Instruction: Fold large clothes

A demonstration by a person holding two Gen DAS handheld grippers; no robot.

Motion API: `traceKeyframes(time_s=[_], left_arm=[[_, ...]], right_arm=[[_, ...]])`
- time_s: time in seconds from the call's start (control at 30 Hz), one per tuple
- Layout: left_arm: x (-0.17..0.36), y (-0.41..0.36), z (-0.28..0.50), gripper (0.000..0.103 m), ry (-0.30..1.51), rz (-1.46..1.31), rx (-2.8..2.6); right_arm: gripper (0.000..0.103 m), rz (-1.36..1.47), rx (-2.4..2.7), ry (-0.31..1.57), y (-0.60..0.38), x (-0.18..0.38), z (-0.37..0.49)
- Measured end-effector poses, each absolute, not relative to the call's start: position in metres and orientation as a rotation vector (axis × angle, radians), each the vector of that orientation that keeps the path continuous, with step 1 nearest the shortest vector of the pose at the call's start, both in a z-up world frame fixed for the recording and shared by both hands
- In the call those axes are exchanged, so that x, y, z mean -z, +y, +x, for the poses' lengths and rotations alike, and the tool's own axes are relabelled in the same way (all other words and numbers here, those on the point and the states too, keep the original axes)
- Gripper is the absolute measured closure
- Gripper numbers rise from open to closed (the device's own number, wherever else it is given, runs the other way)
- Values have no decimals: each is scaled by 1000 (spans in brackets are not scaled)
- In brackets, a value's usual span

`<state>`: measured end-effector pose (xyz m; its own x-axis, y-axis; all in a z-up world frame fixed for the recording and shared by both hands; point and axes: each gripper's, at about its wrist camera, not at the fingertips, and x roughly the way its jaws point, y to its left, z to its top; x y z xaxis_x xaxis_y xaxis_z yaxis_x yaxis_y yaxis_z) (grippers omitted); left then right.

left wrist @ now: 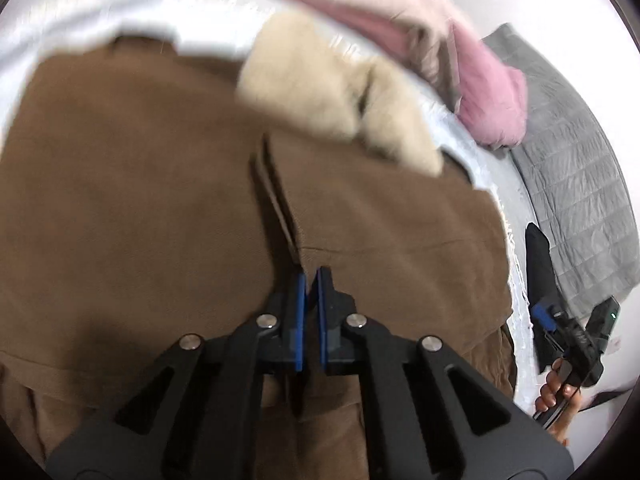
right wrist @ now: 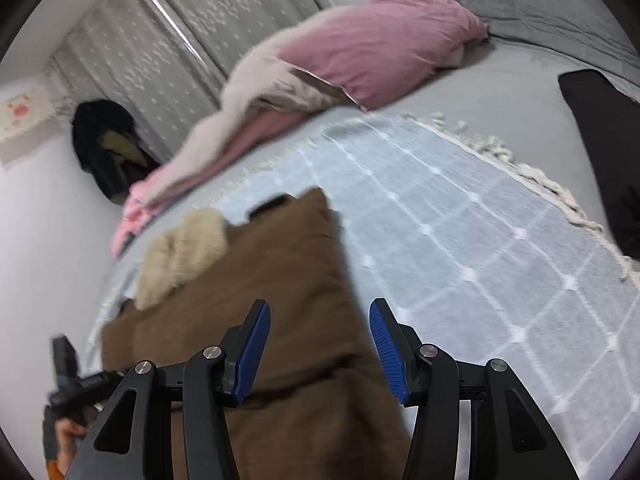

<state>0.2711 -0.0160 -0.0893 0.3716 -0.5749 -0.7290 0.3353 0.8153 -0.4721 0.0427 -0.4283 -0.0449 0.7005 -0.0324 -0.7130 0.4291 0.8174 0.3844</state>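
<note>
A large brown garment [left wrist: 140,200] with a cream fleece collar [left wrist: 328,96] lies spread on a pale blue checked blanket [right wrist: 460,220]. My left gripper [left wrist: 312,280] hovers over its middle, by a folded edge; the blue pads are nearly together with a thin empty gap. My right gripper [right wrist: 320,320] is open and empty above the garment's right edge [right wrist: 280,280]. The right gripper also shows at the left wrist view's right edge [left wrist: 560,320], held by a hand.
A pink and white duvet [right wrist: 360,48] lies bunched at the far side of the bed. A grey quilt [left wrist: 580,160] and a black cloth [right wrist: 600,140] lie to the right. Curtains [right wrist: 180,32] and a dark coat [right wrist: 104,140] are beyond.
</note>
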Motion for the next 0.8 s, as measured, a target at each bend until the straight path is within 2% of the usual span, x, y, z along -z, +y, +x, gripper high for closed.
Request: traceKeyframes(time_s=[0.1, 0.23, 0.3, 0.37, 0.4, 0.43, 0.53, 0.57, 0.6, 0.73, 0.77, 0.8], left_arm=[[58, -12, 259, 97, 893, -217, 546], [79, -23, 268, 95, 977, 36, 285], [80, -18, 264, 93, 976, -18, 340], [74, -14, 253, 77, 912, -89, 424], [74, -17, 247, 64, 887, -88, 463], [78, -24, 244, 60, 894, -67, 492], [109, -48, 242, 60, 1012, 43, 518], [116, -52, 238, 60, 999, 78, 516], [114, -54, 232, 60, 964, 112, 518], [94, -55, 224, 58, 1013, 147, 510], [89, -52, 221, 56, 1020, 144, 513], [82, -47, 215, 48, 1022, 136, 519]], right_arm=[[50, 485, 290, 887, -426, 67, 53], [50, 477, 311, 959, -423, 84, 58], [50, 482, 309, 916, -422, 76, 55], [50, 478, 281, 860, -417, 67, 55], [50, 476, 266, 841, -415, 65, 56], [50, 470, 249, 828, -412, 66, 60], [50, 430, 259, 852, -409, 83, 76], [50, 399, 307, 912, -412, 97, 83], [44, 379, 359, 977, -417, 110, 85], [44, 381, 463, 997, -417, 88, 73], [44, 343, 478, 978, -411, 78, 68], [41, 304, 487, 959, -405, 68, 61]])
